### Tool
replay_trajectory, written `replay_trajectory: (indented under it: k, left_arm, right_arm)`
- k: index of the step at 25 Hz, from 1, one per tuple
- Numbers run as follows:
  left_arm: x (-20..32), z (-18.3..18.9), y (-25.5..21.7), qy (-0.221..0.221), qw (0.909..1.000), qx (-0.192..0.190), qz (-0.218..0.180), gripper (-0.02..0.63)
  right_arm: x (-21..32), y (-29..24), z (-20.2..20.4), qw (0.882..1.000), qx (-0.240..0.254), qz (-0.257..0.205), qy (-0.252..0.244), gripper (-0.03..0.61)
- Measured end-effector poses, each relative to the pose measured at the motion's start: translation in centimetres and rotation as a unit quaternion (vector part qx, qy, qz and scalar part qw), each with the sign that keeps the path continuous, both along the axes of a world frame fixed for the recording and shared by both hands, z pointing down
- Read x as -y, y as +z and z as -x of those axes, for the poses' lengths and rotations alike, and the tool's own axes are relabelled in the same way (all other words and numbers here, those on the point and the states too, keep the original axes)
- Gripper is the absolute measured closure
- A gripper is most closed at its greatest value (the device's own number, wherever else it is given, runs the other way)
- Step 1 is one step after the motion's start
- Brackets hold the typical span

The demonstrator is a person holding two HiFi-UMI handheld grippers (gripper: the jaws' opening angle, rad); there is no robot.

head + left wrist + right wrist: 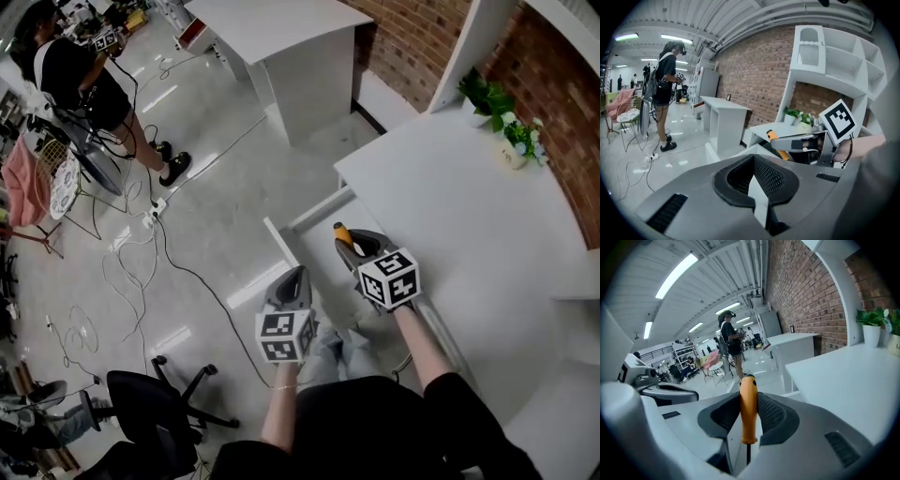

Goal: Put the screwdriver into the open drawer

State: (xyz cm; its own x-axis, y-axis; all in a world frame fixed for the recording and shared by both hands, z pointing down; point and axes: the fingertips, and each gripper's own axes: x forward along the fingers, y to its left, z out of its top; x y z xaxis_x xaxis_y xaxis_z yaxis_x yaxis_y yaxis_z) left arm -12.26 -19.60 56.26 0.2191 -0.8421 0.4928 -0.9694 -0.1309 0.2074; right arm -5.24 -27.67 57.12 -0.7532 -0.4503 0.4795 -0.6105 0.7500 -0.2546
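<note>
In the head view, my right gripper (354,251) is shut on a screwdriver (343,233) with an orange handle. The handle sticks out past the fingertips over the open white drawer (317,248) at the desk's left edge. In the right gripper view, the orange handle (748,408) stands upright between the black pads (773,416), with the dark shaft below it. My left gripper (292,281) hangs just left of the drawer, with its tips together and nothing in them. The left gripper view shows the right gripper (780,142) and the orange handle (773,137) ahead.
The white desk (450,206) carries two potted plants (487,94) by the brick wall. A second white desk (291,47) stands further off. A person (84,84) stands at the far left, cables (141,253) trail over the floor, and an office chair (150,403) is at lower left.
</note>
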Motion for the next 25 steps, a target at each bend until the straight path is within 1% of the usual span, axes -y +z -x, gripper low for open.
replay_trajectory:
  k: [5, 10, 16, 21, 25]
  left_arm:
    - [0.5, 0.4, 1.8, 0.001, 0.9999, -0.001, 0.011, 0.604]
    - [0.7, -0.1, 2.8, 0.012, 0.9998, -0.004, 0.017, 0.604]
    - [0.9, -0.5, 3.6, 0.014, 0.9994, -0.009, 0.029, 0.604]
    - [1.0, -0.3, 3.6, 0.010, 0.9995, -0.011, 0.029, 0.604]
    - [1.1, -0.2, 3.7, 0.006, 0.9994, -0.014, 0.031, 0.604]
  right_arm:
    - [1.1, 4.6, 1.2, 0.999, -0.031, 0.029, -0.006, 0.460]
    - [2.2, 9.0, 1.8, 0.996, -0.063, 0.059, -0.013, 0.460]
    - [2.0, 14.1, 2.4, 0.989, -0.102, 0.104, -0.022, 0.460]
    - [1.5, 17.5, 3.0, 0.983, -0.130, 0.127, -0.034, 0.460]
    - [1.1, 20.4, 2.8, 0.975, -0.157, 0.150, -0.035, 0.460]
